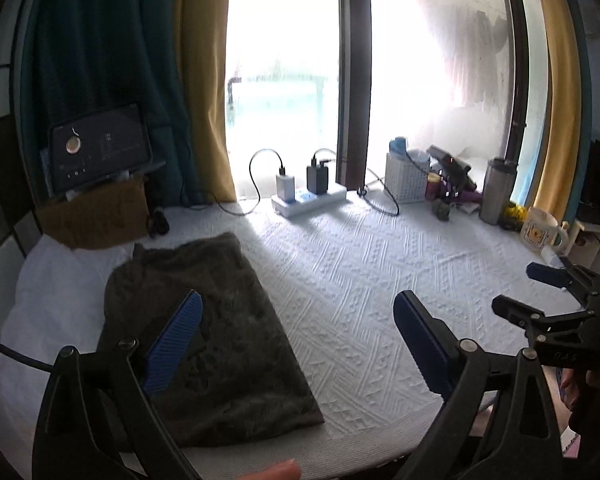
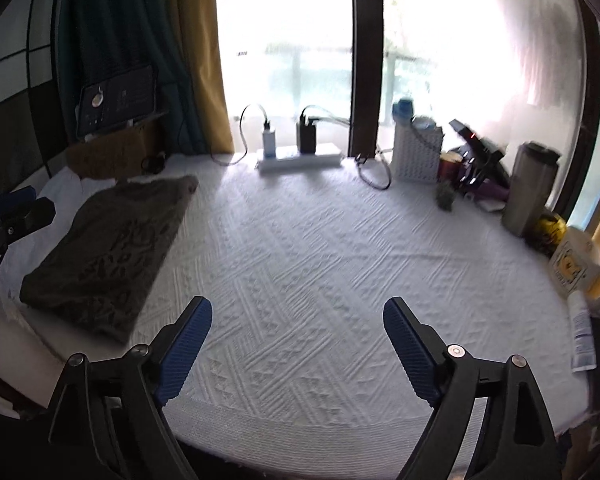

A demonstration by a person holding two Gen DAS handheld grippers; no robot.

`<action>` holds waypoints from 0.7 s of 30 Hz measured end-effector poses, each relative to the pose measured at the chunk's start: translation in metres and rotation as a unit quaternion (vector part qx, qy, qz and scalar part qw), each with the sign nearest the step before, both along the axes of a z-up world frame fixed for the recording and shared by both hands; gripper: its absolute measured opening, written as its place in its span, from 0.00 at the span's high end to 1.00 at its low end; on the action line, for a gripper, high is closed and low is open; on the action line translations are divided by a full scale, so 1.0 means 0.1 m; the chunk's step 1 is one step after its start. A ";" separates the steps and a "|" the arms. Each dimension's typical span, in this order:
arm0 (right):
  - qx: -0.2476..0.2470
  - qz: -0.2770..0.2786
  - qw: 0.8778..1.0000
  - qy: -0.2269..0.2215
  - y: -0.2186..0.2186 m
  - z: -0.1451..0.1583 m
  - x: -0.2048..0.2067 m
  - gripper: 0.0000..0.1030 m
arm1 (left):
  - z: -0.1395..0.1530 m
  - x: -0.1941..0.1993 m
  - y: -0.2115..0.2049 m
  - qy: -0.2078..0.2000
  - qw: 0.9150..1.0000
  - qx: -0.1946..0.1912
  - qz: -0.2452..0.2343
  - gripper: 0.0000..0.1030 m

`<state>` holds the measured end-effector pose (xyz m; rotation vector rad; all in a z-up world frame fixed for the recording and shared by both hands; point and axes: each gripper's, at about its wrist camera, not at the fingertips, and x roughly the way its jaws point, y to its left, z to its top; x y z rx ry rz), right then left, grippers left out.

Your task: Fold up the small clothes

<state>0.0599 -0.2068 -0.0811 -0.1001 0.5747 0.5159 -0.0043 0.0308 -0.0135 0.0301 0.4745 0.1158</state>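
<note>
White textured bedspread (image 2: 320, 264); folded dark garment (image 2: 104, 256) at left; power strip (image 2: 300, 160), tumbler (image 2: 532, 188), mug (image 1: 540, 230) along far edge.

Right tongs (image 2: 298, 340) wide apart, nothing between the blue pads (image 2: 186, 346), hovering over the white textured bedspread (image 2: 300, 248). Folded dark olive garment (image 2: 104, 256) lies flat at left on the bedspread, clear of the tongs. Left tongs (image 2: 20, 210) poke in at the left edge, near the garment. Along the window: power strip (image 2: 300, 160) with chargers, white basket (image 2: 416, 154), steel tumbler (image 2: 532, 188), mug (image 2: 580, 268) at right.
</note>
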 end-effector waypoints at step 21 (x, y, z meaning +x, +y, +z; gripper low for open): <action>0.038 -0.057 0.983 -0.168 -0.34 1.07 -0.58 0.11 | 0.56 -0.48 0.02 -0.152 0.988 0.019 0.005 0.07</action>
